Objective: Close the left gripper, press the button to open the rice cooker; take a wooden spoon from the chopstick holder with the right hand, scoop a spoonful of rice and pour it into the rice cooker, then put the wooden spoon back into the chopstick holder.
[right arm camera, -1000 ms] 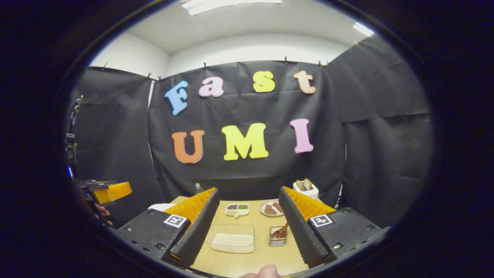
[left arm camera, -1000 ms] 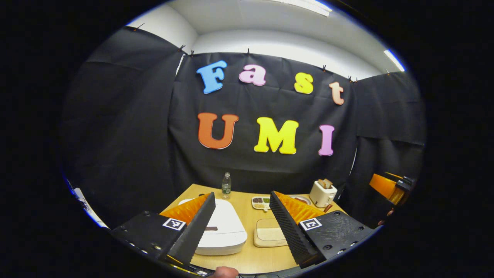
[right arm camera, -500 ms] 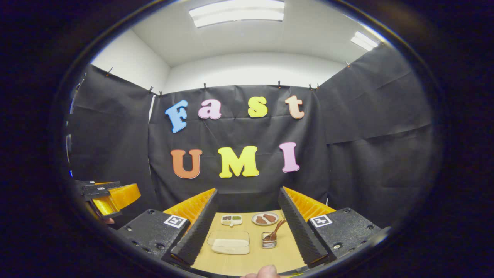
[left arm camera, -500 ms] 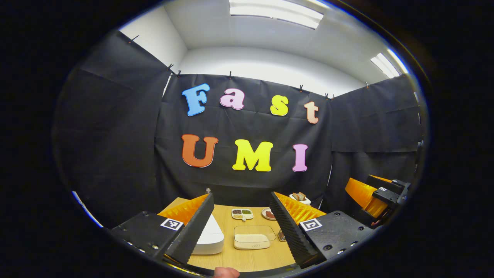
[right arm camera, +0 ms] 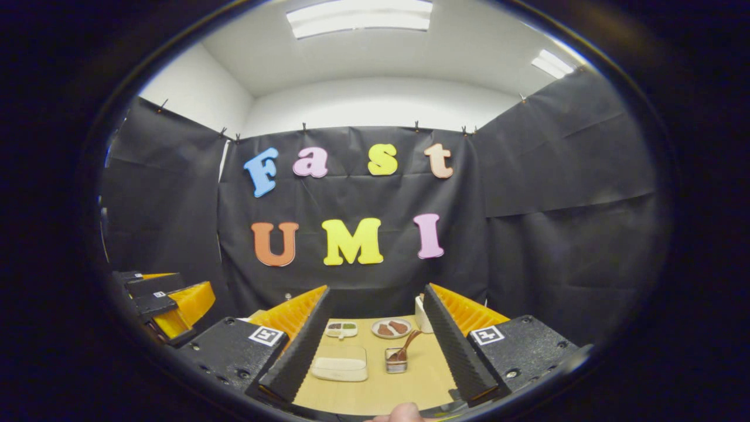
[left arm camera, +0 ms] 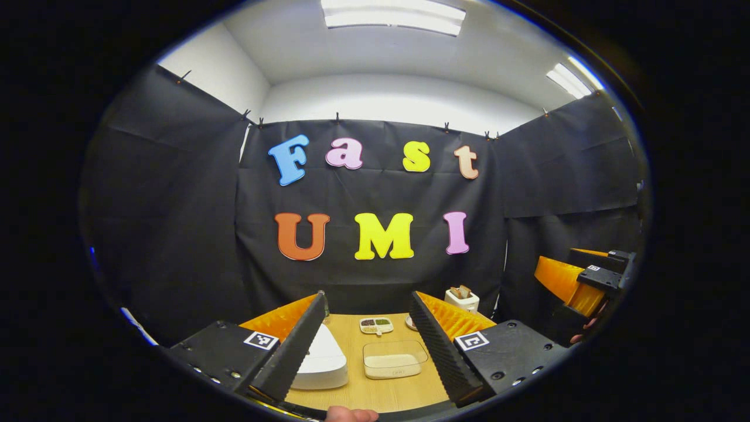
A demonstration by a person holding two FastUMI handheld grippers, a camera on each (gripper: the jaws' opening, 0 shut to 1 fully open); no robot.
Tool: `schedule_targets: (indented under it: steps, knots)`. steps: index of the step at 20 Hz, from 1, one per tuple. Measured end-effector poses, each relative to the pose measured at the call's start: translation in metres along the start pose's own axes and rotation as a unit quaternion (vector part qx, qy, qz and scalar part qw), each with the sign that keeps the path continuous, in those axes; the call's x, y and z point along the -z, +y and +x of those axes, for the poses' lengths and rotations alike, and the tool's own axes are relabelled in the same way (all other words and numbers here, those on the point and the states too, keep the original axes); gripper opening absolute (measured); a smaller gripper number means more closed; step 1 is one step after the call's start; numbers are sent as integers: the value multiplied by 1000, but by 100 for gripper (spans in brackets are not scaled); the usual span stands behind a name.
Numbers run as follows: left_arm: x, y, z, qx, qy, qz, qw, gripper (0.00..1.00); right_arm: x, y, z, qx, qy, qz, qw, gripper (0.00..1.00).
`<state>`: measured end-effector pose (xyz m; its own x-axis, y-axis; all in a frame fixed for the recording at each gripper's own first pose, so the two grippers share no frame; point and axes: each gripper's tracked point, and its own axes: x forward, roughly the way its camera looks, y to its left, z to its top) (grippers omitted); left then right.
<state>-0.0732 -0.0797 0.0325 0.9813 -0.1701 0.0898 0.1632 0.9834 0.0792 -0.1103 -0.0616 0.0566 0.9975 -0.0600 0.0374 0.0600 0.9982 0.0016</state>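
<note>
The white rice cooker sits with its lid down on the wooden table, partly behind a finger of my left gripper, which is open and held above the table's near edge. To its right is a clear box of rice. In the right gripper view the rice box lies ahead, and a small chopstick holder stands beside it with a wooden spoon leaning out. My right gripper is open and empty, well back from both.
Farther back on the table lie a divided dish, a plate with brown pieces and a white toaster. The right gripper shows at the left gripper view's right edge. A fingertip shows at the bottom.
Both cameras have tilted up and drawn back: the table objects look smaller and lower, and more ceiling shows. Both grippers stay open and empty.
</note>
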Motion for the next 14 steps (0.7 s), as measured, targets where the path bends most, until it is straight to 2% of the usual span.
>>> schedule_targets:
  steps: [8,14]
  knots:
    - [-5,-23,16,24,-1,8,1000,94,2,-15,6,20,-3,5,1000,100]
    - [-6,0,15,-8,-4,15,1000,97,5,-1,15,0,-5,14,1000,99]
